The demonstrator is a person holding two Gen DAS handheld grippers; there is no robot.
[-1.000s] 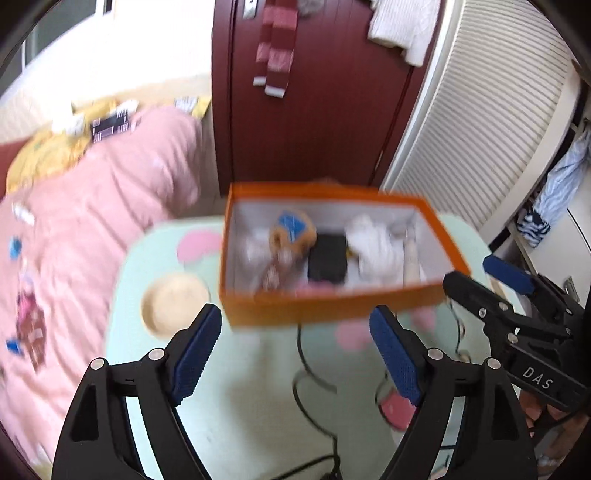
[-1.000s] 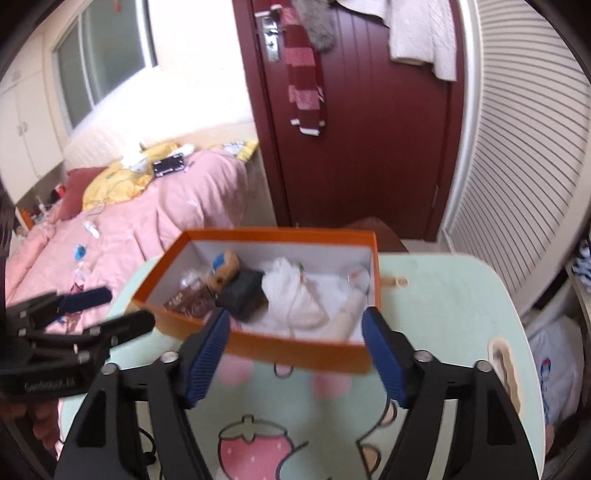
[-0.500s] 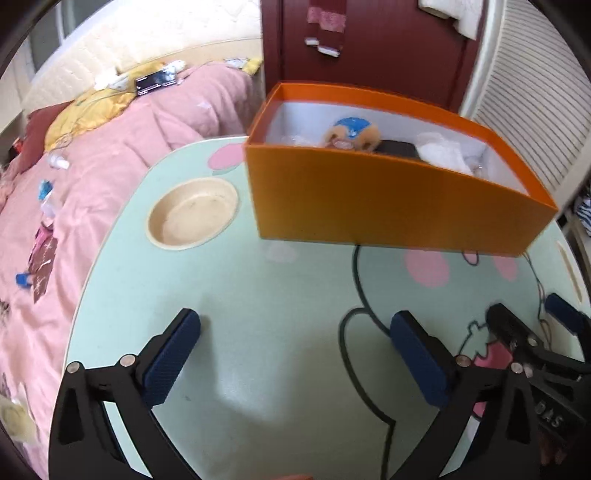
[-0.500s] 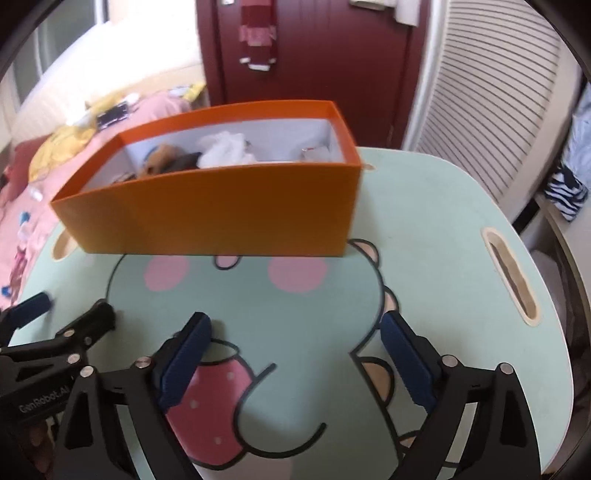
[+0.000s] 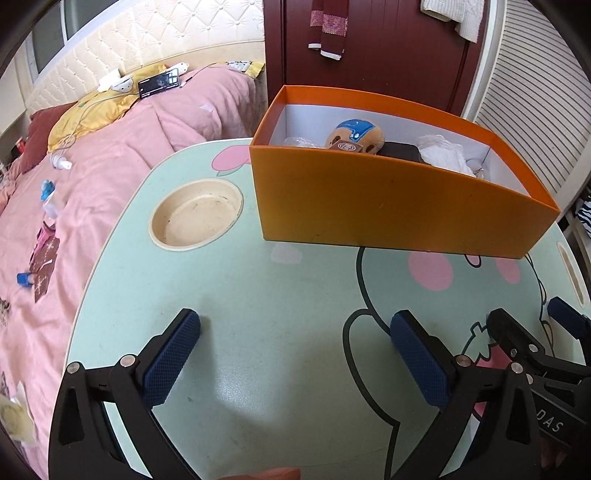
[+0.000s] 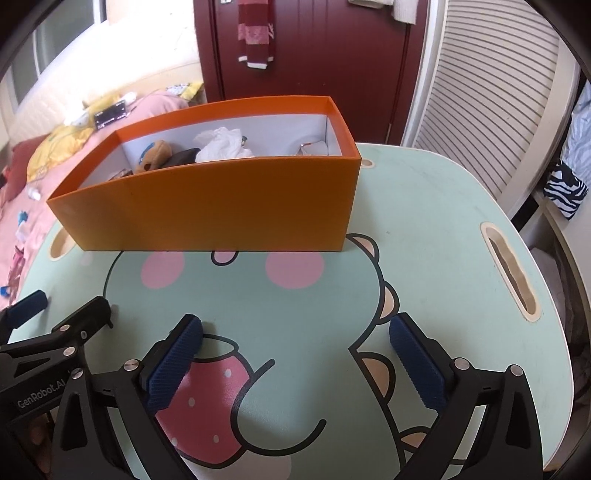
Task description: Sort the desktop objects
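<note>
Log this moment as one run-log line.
left gripper: open, empty | right gripper: open, empty | box: on table, filled | stage: sorting done

- Setting: home bedroom.
- Bed (image 5: 110, 155) with pink quilt and tufted cream headboard (image 5: 147, 48).
- Dark red door (image 6: 314, 55), striped scarf (image 6: 255, 33) hung on it.
- Low mint cartoon-print table (image 6: 424, 229) beside bed.
- Slatted panel (image 6: 491, 92), possibly a wardrobe door.

A pink-quilted bed (image 5: 122, 155) with a cream tufted headboard (image 5: 155, 40) fills the left, a dark red door (image 6: 306, 51) stands far behind, and white louvred panels (image 6: 491, 92) stand on the right.
</note>
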